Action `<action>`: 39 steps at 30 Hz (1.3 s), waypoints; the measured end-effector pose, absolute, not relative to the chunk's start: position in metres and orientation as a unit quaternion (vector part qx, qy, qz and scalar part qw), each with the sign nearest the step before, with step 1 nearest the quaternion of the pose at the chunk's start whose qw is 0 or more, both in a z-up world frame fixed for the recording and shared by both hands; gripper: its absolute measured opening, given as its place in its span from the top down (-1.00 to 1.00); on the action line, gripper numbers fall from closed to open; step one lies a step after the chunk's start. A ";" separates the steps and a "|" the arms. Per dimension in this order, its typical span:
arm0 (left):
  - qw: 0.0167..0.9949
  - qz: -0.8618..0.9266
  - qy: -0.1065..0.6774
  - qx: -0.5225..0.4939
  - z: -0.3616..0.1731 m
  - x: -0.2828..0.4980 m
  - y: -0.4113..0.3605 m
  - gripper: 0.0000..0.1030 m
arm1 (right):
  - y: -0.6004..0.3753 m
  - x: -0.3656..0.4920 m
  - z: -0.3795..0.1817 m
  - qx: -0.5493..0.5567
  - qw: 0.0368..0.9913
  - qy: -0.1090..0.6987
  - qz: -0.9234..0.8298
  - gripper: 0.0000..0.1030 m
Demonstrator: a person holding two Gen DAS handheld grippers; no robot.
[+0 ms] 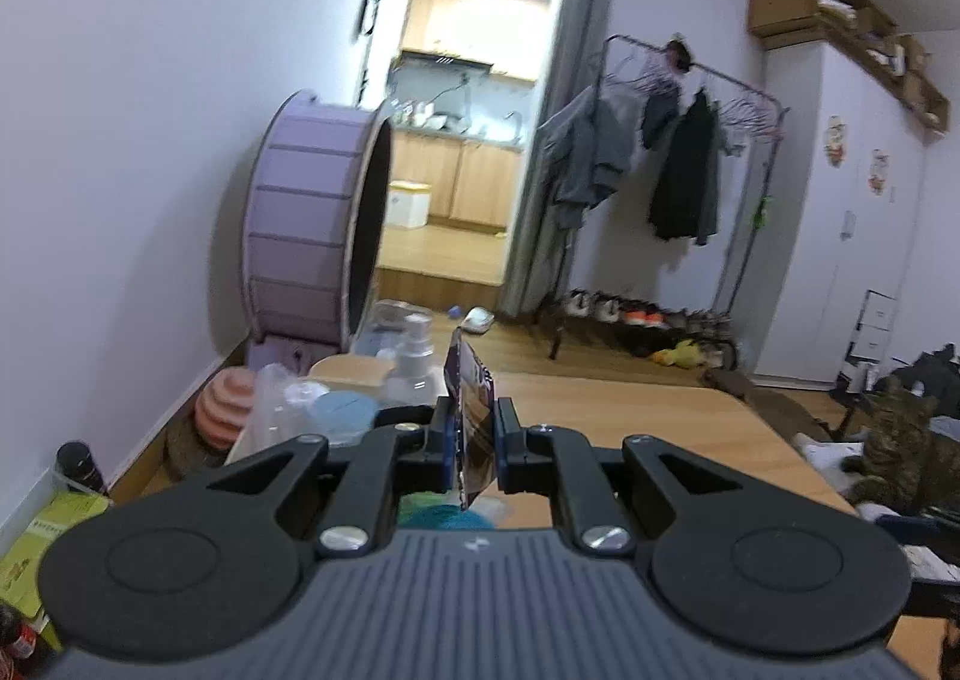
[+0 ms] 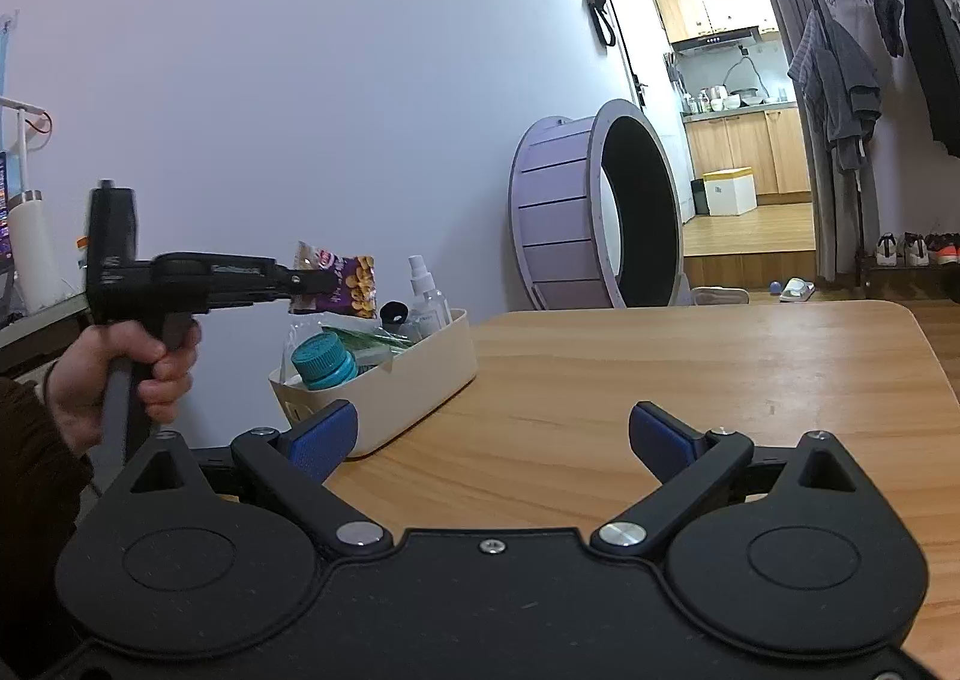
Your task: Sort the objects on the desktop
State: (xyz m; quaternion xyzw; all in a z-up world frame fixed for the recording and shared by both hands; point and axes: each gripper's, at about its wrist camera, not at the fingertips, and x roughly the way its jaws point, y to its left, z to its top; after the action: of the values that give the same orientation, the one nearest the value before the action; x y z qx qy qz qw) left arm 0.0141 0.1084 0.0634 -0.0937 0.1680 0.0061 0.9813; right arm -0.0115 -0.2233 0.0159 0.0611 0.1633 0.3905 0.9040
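Observation:
My left gripper (image 1: 473, 440) is shut on a purple snack packet (image 1: 469, 410), held edge-on in the left wrist view. From the right wrist view the same left gripper (image 2: 312, 284) holds the snack packet (image 2: 351, 284) in the air above a cream storage bin (image 2: 420, 380) at the table's left side. The bin holds a teal-capped bottle (image 2: 321, 362), a clear spray bottle (image 2: 426, 290) and a green item. My right gripper (image 2: 489, 440) hangs open over the bare wooden table (image 2: 660, 380), with nothing between its blue pads.
A person's hand (image 2: 138, 374) grips the left tool's handle. A purple cat wheel (image 2: 588, 212) stands on the floor behind the table. A clothes rack (image 1: 678, 152) and shoes line the far wall. A cat (image 1: 900, 440) lies beside the table's right edge.

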 end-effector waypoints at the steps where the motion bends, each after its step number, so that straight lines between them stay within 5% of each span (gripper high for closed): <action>1: 0.980 0.008 0.173 -0.098 0.061 0.016 0.112 0.76 | -0.224 -0.011 0.016 0.062 0.904 0.164 0.391 -0.90; 6: 0.974 0.049 0.194 -0.103 0.054 0.019 0.125 0.56 | -0.226 -0.008 0.017 0.072 0.903 0.170 0.388 -0.92; 7: 0.974 0.048 0.191 -0.108 0.056 0.016 0.126 0.45 | -0.226 -0.009 0.018 0.071 0.903 0.169 0.388 -0.92; 9: 0.977 0.055 0.177 -0.103 0.062 0.006 0.125 -0.16 | -0.225 -0.009 0.018 0.068 0.904 0.166 0.387 -0.95; 11: 0.979 0.062 0.169 -0.095 0.066 -0.004 0.121 -0.40 | -0.225 -0.009 0.019 0.065 0.905 0.162 0.387 -0.96; 16: 0.980 0.067 0.169 -0.081 0.072 -0.024 0.108 -0.48 | -0.222 -0.010 0.022 0.054 0.907 0.155 0.389 -0.99; 18: 0.979 0.064 0.180 -0.075 0.072 -0.035 0.101 -0.75 | -0.220 -0.010 0.023 0.048 0.907 0.154 0.388 -0.99; 26: 0.969 0.082 0.224 -0.055 0.082 -0.066 0.086 -0.99 | -0.207 -0.006 0.043 0.049 0.896 0.173 0.405 -1.00; 39: 0.956 0.121 0.260 -0.055 0.096 -0.087 0.082 -1.00 | -0.132 -0.007 0.102 -0.054 0.860 0.184 0.473 -1.00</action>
State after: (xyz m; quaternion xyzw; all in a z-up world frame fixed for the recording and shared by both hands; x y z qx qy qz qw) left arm -0.0870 0.0817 0.0963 -0.0553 0.2601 0.1205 0.9564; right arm -0.0069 -0.1317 0.1019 -0.0539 0.1840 0.4727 0.8601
